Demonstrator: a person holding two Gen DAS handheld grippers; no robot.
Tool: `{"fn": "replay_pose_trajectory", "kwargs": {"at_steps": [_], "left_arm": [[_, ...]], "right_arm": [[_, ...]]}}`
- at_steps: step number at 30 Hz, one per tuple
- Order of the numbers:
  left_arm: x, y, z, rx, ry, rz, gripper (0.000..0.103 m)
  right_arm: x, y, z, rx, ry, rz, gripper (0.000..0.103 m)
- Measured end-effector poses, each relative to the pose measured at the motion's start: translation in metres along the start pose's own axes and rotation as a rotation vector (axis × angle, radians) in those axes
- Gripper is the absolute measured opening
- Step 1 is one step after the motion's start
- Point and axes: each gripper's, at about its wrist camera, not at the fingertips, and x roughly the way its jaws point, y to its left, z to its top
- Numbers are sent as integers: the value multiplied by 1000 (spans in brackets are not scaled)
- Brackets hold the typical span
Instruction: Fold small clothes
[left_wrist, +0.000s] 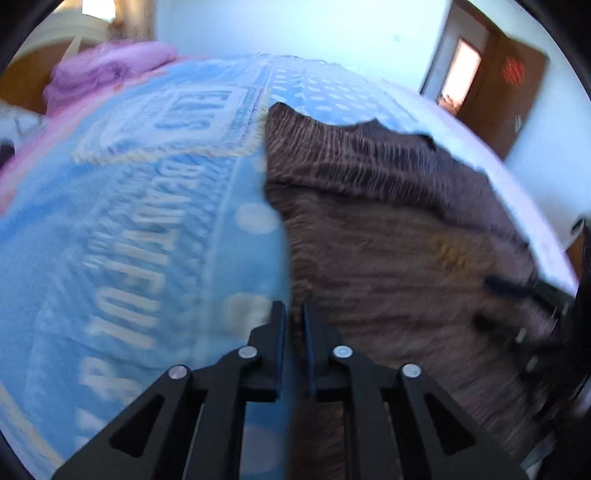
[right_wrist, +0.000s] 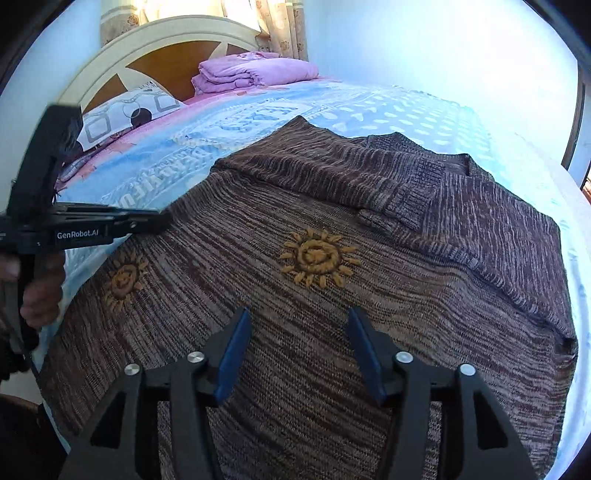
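I judge the fold barely begun: the brown knit sweater with orange suns (right_wrist: 317, 258) lies on the blue bed blanket (right_wrist: 155, 173), sleeves folded in, left tongs (left_wrist: 294, 317) pinching its nine-o'clock edge, right tongs (right_wrist: 297, 325) wide, empty.

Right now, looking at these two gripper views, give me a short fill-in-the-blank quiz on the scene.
1. The brown sweater lies on a ____ blanket.
2. The sweater carries embroidered ____ motifs.
3. The folded bedding by the headboard is ____.
4. The right gripper's jaws stand ____ above the sweater.

Answers: blue; sun; pink; open
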Motion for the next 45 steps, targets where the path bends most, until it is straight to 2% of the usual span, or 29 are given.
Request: {"fn": "replay_pose_trajectory", "kwargs": {"at_steps": [1, 2, 3, 7, 9, 12, 14, 17, 22, 25, 28, 32, 38, 45], "left_arm": [[-4, 0, -3, 28, -8, 91, 33], [-6, 0, -5, 61, -10, 233, 30], [-7, 1, -6, 87, -14, 291, 30], [-14, 12, -10, 16, 5, 219, 32], [-18, 3, -14, 20, -4, 195, 38], [-26, -15, -26, 29, -17, 127, 54], [-32, -23, -32, 31, -32, 119, 63], [-39, -33, -40, 37, -41, 99, 65], [-52, -32, -52, 23, -48, 98, 66], [-62, -28, -55, 23, -66, 110, 70], [-69, -28, -61, 22, -65, 88, 71], [-66, -31, -71, 26, -40, 52, 71], [-54, -35, -83, 15, 16, 40, 71], [-57, -37, -91, 20, 26, 29, 71]], "right_arm": [[0, -1, 0, 3, -2, 2, 58], [0, -1, 0, 5, -1, 4, 59], [1, -1, 0, 5, 0, 2, 59], [-8, 2, -3, 7, 13, -34, 59], [-21, 3, -9, 5, 14, -38, 59], [-38, -2, -23, 13, 27, -59, 59], [-48, -10, -34, 37, 39, -92, 60], [-56, -21, -49, 59, 68, -156, 63], [-73, -33, -68, 106, 74, -183, 65], [-82, -38, -79, 132, 80, -198, 65], [-91, -43, -90, 159, 75, -210, 65], [-99, -50, -102, 210, 68, -222, 65], [-103, -52, -113, 247, 60, -250, 74], [-117, -39, -127, 252, 47, -267, 74]]}}
